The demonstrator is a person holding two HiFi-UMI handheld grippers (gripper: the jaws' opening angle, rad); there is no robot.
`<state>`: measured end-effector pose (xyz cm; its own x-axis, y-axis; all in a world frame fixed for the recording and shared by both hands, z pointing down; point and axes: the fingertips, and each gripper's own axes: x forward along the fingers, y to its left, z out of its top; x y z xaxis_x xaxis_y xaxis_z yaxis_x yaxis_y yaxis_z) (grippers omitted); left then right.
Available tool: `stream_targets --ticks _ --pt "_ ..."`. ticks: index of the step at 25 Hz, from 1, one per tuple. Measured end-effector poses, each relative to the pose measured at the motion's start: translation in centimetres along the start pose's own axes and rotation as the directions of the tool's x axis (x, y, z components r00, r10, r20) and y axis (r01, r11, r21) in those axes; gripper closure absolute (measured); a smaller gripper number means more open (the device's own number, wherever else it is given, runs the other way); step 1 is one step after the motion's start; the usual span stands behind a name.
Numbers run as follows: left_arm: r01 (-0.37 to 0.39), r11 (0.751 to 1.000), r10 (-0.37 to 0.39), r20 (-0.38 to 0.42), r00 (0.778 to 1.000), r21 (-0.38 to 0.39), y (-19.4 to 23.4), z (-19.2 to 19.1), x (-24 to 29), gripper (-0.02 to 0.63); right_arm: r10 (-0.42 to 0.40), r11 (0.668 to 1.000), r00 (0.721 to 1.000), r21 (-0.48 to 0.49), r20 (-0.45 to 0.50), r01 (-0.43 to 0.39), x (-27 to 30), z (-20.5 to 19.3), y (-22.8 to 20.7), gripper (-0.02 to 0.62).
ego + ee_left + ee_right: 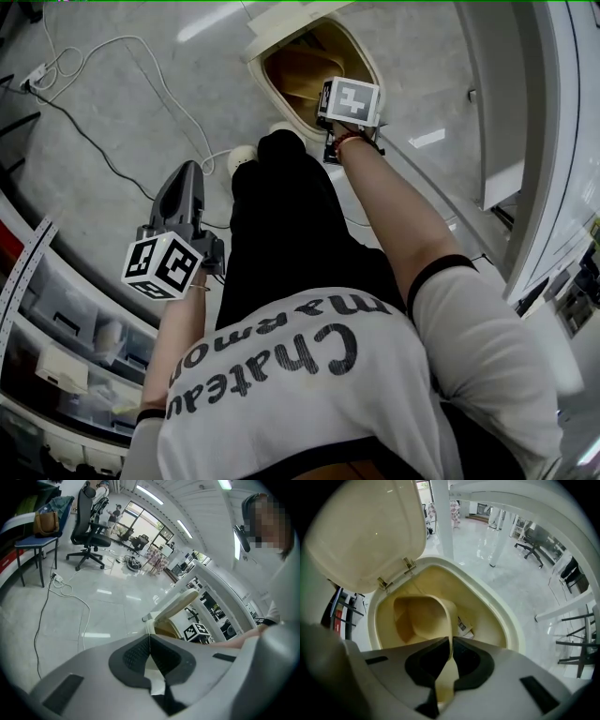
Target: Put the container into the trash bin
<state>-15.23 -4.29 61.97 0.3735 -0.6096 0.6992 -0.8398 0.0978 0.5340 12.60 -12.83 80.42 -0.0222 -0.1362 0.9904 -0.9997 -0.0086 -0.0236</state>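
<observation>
The person wears a white, black-lettered T-shirt (459, 366) and black trousers (281, 234). The grey left gripper (149, 639) and right gripper (451, 643) bear black-and-white marker cubes (161, 265).

Bright ceiling strip lights (149, 494), glare streaks on glossy floor (98, 606); strong fisheye bending, dark vignetted corners.

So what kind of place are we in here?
Probably an open-plan office or lab: rolling office chairs on a glossy floor, long ceiling strip lights, and an open-lidded trash bin, over which the right tongs hold a container.
</observation>
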Motion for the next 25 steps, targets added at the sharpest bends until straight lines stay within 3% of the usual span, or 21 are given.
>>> stream_targets --ticks 13,25 --pt "0.001 1.000 -0.001 0.036 0.999 -0.020 0.9 0.8 0.7 0.581 -0.065 0.995 0.997 -0.071 -0.034 0.063 1.4 0.9 0.5 0.555" --pt "-0.016 0.999 0.019 0.065 0.998 -0.038 1.4 1.4 0.2 0.581 -0.085 0.995 0.995 -0.054 -0.050 0.083 1.9 1.1 0.4 0.554"
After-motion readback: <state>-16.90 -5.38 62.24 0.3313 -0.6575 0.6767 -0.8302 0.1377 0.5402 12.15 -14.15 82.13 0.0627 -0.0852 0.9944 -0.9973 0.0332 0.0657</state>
